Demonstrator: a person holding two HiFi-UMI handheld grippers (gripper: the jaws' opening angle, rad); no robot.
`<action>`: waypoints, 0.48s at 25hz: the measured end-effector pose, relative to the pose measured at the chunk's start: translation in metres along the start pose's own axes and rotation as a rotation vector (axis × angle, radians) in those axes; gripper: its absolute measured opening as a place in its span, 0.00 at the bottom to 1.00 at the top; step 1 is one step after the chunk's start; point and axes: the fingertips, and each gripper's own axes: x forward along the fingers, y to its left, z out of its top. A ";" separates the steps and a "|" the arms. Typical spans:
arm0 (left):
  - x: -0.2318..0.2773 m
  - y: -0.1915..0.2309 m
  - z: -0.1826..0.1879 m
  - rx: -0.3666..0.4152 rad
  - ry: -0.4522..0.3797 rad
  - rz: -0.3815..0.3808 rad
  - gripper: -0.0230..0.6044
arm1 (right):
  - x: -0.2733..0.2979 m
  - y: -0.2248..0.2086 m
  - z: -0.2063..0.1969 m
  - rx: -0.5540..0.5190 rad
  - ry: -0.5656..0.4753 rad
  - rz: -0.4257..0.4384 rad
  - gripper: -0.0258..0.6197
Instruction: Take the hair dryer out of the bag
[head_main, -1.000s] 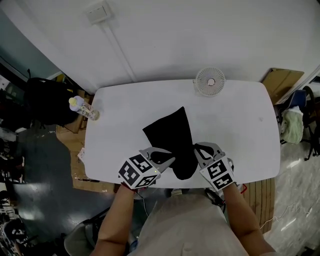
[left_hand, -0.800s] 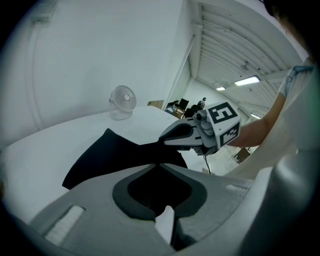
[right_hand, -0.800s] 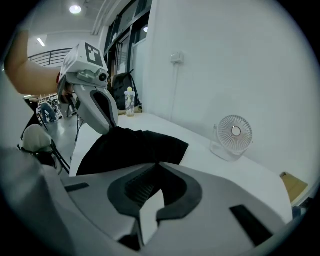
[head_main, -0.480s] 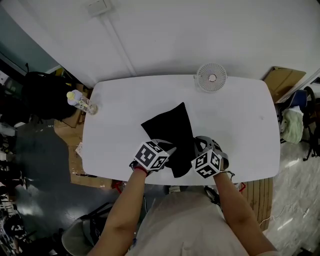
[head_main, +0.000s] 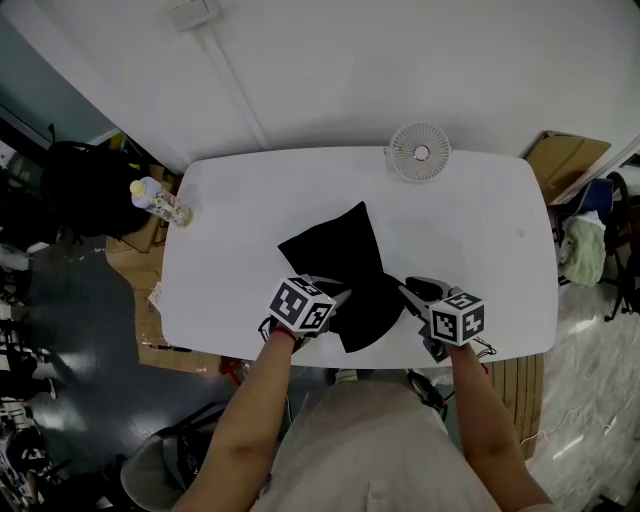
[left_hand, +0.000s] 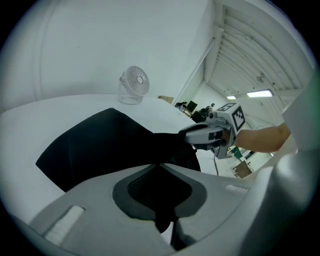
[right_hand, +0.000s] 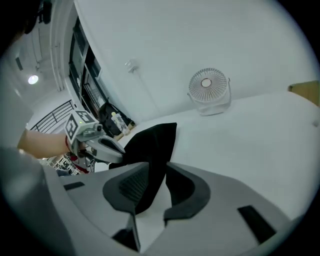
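One white counter (head_main: 480, 250) carries one black bag (head_main: 345, 265) and one small white fan (head_main: 420, 153). Beside it stands one bottle (head_main: 158, 204). There are two grippers, the left gripper (head_main: 338, 298) and the right gripper (head_main: 410, 289), with two fingers apiece; the right pair has just been opening, with bag cloth between them. Each bears one marker cube, two in all. One piece of cardboard (head_main: 568, 160) leans past the far right corner.

What I can't make out from here
The black cloth bag (head_main: 335, 255) hides its contents from me; its near edge disappears inside my left tongs (head_main: 338, 298), and the label on the small clear yellow-capped bottle (head_main: 157, 204) is too small to read.
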 end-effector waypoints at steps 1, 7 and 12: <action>0.001 0.000 0.001 -0.002 -0.002 -0.003 0.08 | -0.005 0.003 0.000 -0.006 -0.011 0.001 0.21; 0.003 0.000 0.002 -0.019 -0.004 0.006 0.08 | -0.027 0.014 -0.034 0.199 0.051 0.191 0.19; 0.002 0.001 0.003 -0.044 -0.007 0.021 0.08 | -0.072 0.017 0.012 0.181 -0.202 0.237 0.12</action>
